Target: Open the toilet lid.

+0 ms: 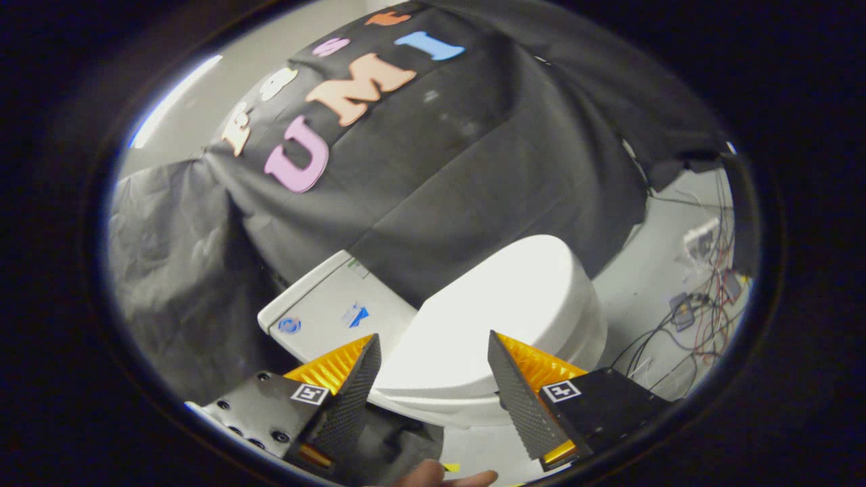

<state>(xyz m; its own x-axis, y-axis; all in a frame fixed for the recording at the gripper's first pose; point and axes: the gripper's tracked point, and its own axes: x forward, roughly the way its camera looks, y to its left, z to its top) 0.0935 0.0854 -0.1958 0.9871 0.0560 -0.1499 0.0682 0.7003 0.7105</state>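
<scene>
Gripper view, left to right: black cloth [183, 270] draped at far left. White tank [331, 308] with blue stickers lay just beyond left finger [352, 399]. Gripper [433, 385] spread wide, holding nothing. Closed white lid [500, 304] seen between and just beyond fingers, flat on toilet [588, 338], untouched. Right finger [517, 399] near lid's front rim. Cables [697, 318] tangled on floor [643, 284] at far right. Hand [446, 479] glimpsed below fingers.

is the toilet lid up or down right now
Down. The white toilet lid lies flat over the bowl, just ahead of the open gripper, whose fingers are spread and not touching it.
</scene>
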